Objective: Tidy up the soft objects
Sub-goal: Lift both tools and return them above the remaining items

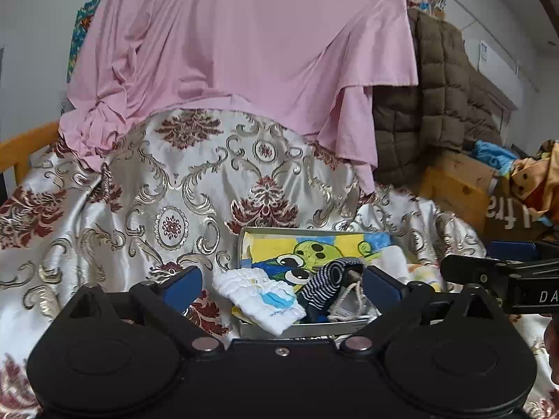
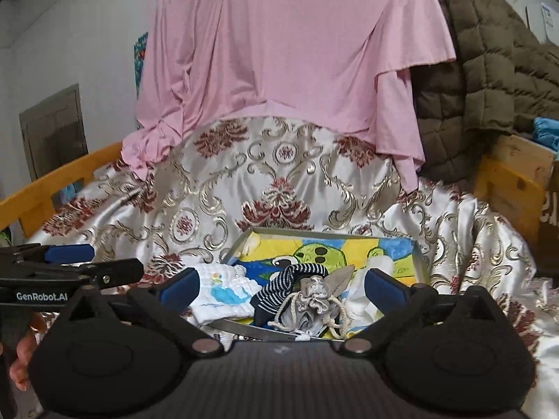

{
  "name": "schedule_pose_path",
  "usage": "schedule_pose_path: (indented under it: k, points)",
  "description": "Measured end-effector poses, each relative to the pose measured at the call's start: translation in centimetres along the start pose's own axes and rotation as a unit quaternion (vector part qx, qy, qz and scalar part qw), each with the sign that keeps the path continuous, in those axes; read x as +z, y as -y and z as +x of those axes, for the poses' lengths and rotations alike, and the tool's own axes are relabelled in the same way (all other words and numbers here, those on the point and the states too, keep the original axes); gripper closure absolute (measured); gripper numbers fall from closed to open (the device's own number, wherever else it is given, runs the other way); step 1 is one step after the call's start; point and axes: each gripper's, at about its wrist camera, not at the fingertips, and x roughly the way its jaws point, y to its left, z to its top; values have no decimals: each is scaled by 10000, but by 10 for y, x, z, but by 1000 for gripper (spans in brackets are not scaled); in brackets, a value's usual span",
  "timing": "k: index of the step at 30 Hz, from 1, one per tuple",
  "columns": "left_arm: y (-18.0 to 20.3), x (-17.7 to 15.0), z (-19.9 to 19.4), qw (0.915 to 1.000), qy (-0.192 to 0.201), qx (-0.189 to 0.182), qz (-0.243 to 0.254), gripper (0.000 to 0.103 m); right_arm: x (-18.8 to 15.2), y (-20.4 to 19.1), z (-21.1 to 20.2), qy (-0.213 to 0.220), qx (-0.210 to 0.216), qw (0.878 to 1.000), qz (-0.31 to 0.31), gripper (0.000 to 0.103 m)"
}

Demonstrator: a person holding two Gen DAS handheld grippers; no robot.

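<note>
Soft objects fill a shallow grey tray (image 1: pixel 300 328) that sits on a bed spread with a glossy cream brocade cloth (image 1: pixel 146 188) patterned in dark red and gold scrolls. From the left wrist view, the left hand-held gripper (image 1: pixel 282 284) points slightly downward toward the tray with its blue-padded jaws spread wide and nothing between the pads; the tray's near end lies in the gap beyond them, apart from both fingers. A white crinkled cloth (image 1: pixel 260 298) with a pale blue print hangs over the tray's near rim, a navy-and-white striped sock (image 1: pixel 328 284) lies just beside it, and a grey drawstring pouch (image 1: pixel 351 305) with a twisted cream cord rests at the sock's right. Under them a bright cartoon-print towel (image 1: pixel 314 248) in yellow, blue and green lines the tray. The right hand-held gripper (image 1: pixel 503 262) shows at the right edge, level with the tray. A smooth pink garment (image 1: pixel 244 52) drapes behind, and a quilted brown jacket (image 1: pixel 440 97) hangs to its right. From the right wrist view, the right hand-held gripper (image 2: pixel 282 286) also tilts gently down, jaws wide and empty, with the ruffled pouch (image 2: pixel 311 303) and sock (image 2: pixel 290 286) beyond its fingers, untouched. The left hand-held gripper (image 2: pixel 80 262) sits at the left edge, a hand (image 2: pixel 21 359) beneath it.
</note>
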Motion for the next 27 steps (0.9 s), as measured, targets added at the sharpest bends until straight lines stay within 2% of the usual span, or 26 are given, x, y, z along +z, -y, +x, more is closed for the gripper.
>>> schedule_pose_path:
  k: [12, 18, 27]
  points:
    - [6, -21, -86, 9995, 253, -173, -39, 1, -12, -28, -92, 458, 18, 9987, -220, 0]
    - [9, -43, -119, 9993, 297, -174, 132, 1, -35, -42, -126, 667, -169, 9967, -437, 0]
    - [16, -79, -152, 9989, 250, -213, 330, 1, -77, -52, -158, 696, -316, 9960, -459, 0]
